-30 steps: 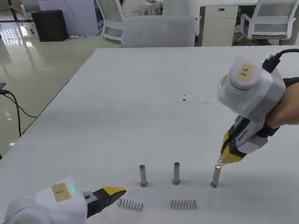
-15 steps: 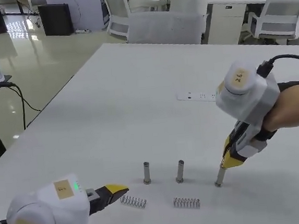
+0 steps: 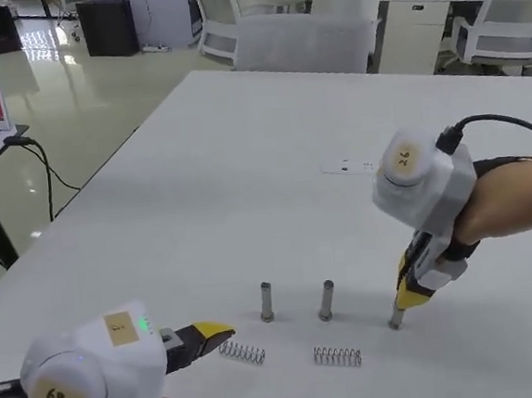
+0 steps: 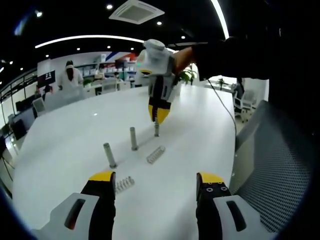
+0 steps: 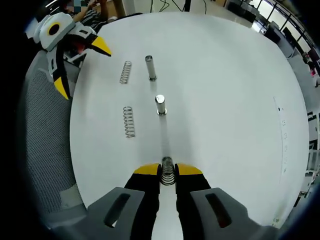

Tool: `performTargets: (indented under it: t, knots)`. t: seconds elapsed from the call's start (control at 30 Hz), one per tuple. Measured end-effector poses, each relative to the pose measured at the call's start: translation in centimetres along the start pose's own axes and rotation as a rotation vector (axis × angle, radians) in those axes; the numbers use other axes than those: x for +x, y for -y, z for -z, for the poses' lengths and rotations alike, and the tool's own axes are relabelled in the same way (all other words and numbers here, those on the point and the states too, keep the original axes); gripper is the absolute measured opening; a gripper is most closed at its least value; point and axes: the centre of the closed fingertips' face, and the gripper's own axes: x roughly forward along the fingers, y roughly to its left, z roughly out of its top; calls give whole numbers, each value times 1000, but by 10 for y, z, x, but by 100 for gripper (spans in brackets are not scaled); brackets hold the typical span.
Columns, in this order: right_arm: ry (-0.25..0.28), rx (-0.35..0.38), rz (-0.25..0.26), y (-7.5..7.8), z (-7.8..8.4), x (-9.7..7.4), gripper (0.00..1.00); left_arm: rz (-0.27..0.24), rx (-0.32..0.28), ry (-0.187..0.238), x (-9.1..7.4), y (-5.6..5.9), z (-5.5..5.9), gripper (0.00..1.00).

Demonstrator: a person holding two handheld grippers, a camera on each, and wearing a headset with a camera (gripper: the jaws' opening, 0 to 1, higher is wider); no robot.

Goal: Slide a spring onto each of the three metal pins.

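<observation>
While the left hand-held gripper (image 4: pixel 155 178) gapes empty, the right hand-held gripper (image 5: pixel 168 169) pinches a spring (image 5: pixel 168 178).

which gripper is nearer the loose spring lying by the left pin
Left. The left gripper, jaws open, sits right beside that spring. The right gripper is at the far end of the row, shut on another spring over the right pin.

Your right gripper (image 3: pixel 411 297) has sunk lower, carrying its spring (image 5: pixel 168 172) further down the rightmost pin (image 3: pixel 395 319)
</observation>
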Motion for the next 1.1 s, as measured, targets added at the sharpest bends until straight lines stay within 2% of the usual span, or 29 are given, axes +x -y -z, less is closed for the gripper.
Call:
performTargets:
  t: [0.4, 0.73, 1.1]
  knots:
    - [-35, 1, -7, -4, 6, 21, 9, 0, 2, -6, 0, 1, 1, 60]
    - [-15, -2, -6, -4, 5, 23, 10, -1, 3, -5, 0, 0, 0, 60]
    - [17, -11, 17, -2, 1, 17, 22, 2, 4, -5, 0, 0, 0, 60]
